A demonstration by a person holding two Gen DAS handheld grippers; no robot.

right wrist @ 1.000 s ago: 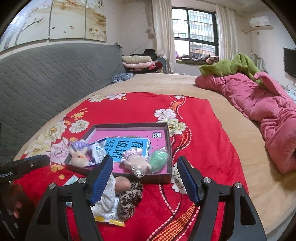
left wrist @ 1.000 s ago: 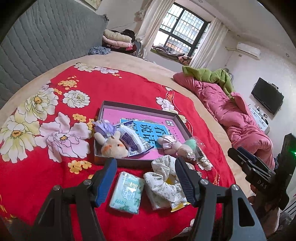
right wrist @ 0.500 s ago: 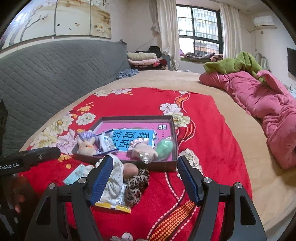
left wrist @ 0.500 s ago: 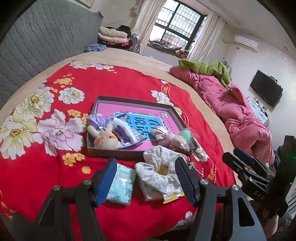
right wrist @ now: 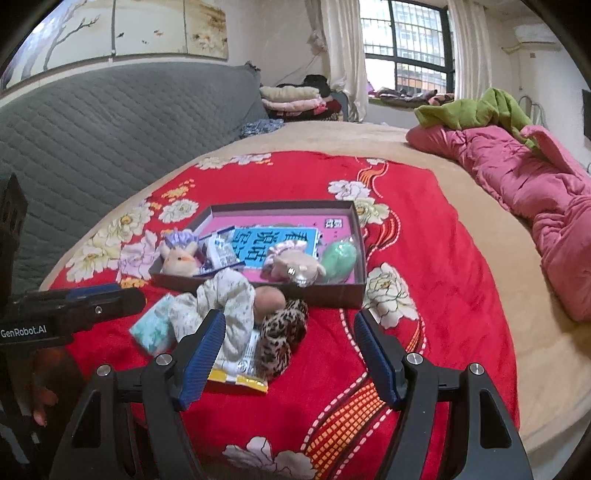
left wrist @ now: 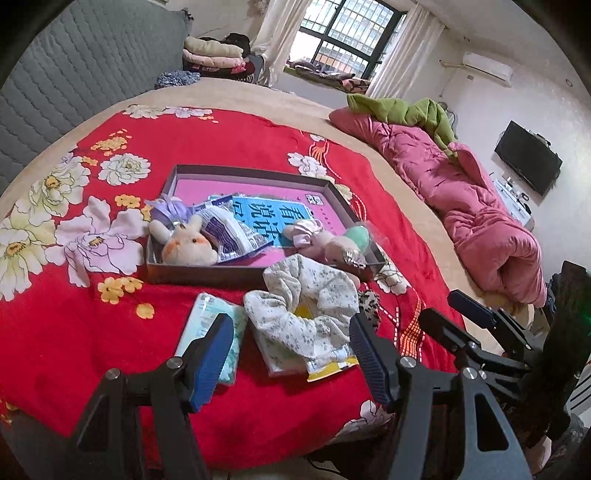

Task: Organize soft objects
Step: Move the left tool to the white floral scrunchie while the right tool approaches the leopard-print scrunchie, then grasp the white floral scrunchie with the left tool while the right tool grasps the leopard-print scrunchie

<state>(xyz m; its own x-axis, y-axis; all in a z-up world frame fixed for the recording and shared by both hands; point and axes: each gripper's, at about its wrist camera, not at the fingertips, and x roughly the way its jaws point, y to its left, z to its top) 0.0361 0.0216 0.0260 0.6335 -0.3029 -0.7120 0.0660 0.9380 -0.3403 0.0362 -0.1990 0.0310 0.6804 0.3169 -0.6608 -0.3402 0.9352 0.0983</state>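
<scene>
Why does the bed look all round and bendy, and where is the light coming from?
Left wrist view: the fisheye lens bows the red flowered blanket into a dome and leaves black corners; daylight comes from the window, washed out bright. Right wrist view: same bulge, bending the grey headboard; the window glares, the tissue pack looks slightly smeared, and shadows are soft.

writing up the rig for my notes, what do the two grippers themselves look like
Both are matte black frames with silver screws at the joints. Each finger carries a blue ribbed pad, as on the left gripper and the right gripper. Seen from the right wrist view, the left gripper's side bears white "GenRobot.AI" lettering. No cables show. A bare hand holds it; no sleeve is visible.
</scene>
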